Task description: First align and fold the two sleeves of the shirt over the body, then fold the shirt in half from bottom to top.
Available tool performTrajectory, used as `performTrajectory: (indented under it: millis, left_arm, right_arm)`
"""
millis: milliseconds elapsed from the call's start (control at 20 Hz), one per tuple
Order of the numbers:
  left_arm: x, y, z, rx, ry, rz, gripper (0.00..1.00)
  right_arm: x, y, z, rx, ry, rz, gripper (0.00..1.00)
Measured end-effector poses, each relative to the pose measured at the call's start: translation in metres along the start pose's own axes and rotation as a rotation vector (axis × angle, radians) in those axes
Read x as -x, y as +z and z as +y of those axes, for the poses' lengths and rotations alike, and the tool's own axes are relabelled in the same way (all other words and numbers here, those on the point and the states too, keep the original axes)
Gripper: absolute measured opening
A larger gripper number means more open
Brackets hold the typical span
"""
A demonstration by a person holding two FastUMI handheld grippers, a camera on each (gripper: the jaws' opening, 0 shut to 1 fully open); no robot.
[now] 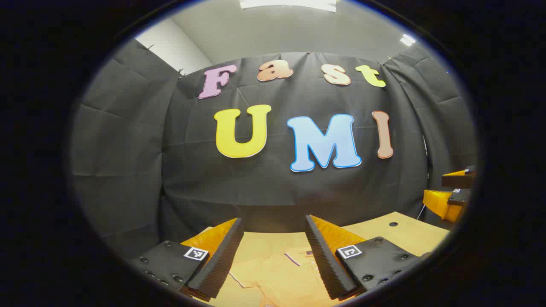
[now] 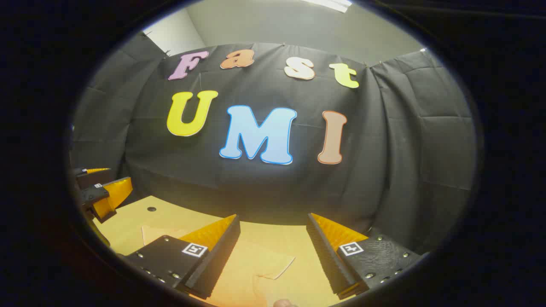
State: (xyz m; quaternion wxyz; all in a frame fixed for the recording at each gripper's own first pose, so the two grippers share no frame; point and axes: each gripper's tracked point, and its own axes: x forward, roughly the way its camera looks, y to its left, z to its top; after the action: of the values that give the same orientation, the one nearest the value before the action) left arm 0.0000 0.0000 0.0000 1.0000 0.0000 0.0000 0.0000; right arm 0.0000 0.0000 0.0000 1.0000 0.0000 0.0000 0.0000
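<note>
Shirt (image 1: 281, 277) fabric lies flat on the table (image 1: 405, 232), below and between the left gripper (image 1: 273, 247) fingers, which stand apart above it. The right gripper (image 2: 273, 243) is likewise spread, with a sleeve (image 2: 260, 264) spread beneath its gap.

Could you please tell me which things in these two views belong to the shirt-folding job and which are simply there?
Part of the job:
- shirt, lying on the table, one sleeve spread out
- left gripper, open above the shirt
- right gripper, open above the sleeve

Simply there:
- table, with a small hole
- ceiling light
</note>
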Motion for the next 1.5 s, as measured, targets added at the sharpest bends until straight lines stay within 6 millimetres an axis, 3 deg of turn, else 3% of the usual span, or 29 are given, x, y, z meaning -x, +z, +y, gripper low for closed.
performTrajectory:
  millis: [350,1200,1400,1500]
  left_arm:
    - [0.002,-0.005,0.008,0.001,0.016,0.018,0.94]
    - [0.011,-0.003,0.003,-0.008,0.016,0.013,0.94]
    - [0.011,-0.006,0.001,-0.002,0.021,0.021,0.94]
    - [0.013,-0.008,0.000,0.000,0.028,0.028,0.94]
  right_arm:
    - [0.001,-0.004,0.000,-0.002,-0.001,0.008,0.96]
    - [0.004,-0.015,0.000,-0.031,0.008,0.044,0.96]
    - [-0.012,-0.029,-0.002,-0.049,0.015,0.082,0.96]
    - [-0.027,-0.049,-0.007,-0.049,0.012,0.129,0.97]
